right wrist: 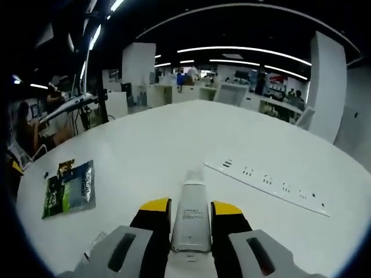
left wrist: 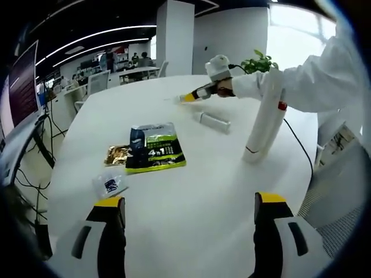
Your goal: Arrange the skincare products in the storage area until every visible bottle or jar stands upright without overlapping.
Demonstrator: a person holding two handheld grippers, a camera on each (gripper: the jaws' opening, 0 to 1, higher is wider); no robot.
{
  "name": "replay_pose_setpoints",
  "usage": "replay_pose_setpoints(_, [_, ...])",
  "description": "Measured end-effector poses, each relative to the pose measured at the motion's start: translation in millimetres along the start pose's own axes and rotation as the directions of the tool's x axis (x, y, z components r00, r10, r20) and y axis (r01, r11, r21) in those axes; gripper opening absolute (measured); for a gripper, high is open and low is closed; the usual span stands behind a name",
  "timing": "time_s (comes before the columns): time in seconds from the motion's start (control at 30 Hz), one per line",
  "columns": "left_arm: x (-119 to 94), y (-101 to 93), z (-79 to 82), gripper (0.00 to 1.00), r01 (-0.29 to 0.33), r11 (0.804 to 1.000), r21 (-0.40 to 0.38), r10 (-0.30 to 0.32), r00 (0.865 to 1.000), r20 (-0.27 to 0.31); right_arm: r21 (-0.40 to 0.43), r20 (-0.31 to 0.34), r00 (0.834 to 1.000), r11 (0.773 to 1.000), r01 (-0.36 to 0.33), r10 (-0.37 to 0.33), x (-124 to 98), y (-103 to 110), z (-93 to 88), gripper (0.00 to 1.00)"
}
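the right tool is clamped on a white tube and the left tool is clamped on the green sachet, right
Only partly. In the left gripper view the left tool is open and holds nothing; the green sachet lies on the table ahead of it. The right tool does grip the white tube, as the right gripper view shows.

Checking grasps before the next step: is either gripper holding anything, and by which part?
The right gripper clamps a white tube by its lower body, cap end pointing away. The left gripper is open over the table, holding nothing.

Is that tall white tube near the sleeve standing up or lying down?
Standing, slightly tilted. In the left gripper view the tall white tube rests on its end on the white table, with nothing touching it.
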State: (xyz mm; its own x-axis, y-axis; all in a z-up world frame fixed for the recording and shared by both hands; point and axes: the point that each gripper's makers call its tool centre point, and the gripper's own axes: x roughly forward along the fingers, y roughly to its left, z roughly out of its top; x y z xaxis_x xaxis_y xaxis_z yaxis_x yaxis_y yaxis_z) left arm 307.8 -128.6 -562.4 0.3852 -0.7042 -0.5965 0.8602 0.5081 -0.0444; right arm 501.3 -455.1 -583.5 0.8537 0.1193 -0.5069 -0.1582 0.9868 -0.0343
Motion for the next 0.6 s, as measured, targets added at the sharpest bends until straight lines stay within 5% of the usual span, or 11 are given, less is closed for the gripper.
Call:
replay_pose_setpoints(0.27, [-1.0, -3.0, 4.6, 0.87, 0.002, 1.000, 0.011, -0.002, 1.000, 0.009, -0.011, -0.165, 0.986, 1.000, -0.025, 0.023, -15.7, 3.2, -27.5, 0.18])
replay_pose_setpoints(0.37, [-1.3, -4.3, 6.5, 0.86, 0.008, 1.000, 0.017, -0.008, 1.000, 0.014, -0.097, -0.281, 0.960, 0.994, -0.048, 0.019, -26.4, 4.3, -37.8, 0.18])
replay_pose_setpoints(0.5, [-1.8, -5.5, 7.8, 0.86, 0.014, 1.000, 0.026, -0.014, 1.000, 0.018, -0.104, -0.345, 0.938, 0.991, -0.080, 0.040, -34.7, 9.3, -38.4, 0.18])
replay_pose_setpoints(0.6, [-2.7, -5.4, 9.3, 0.86, 0.015, 0.999, 0.031, -0.016, 1.000, 0.021, -0.177, -0.424, 0.905, 0.978, -0.109, 0.024, -45.1, 8.8, -41.6, 0.18])
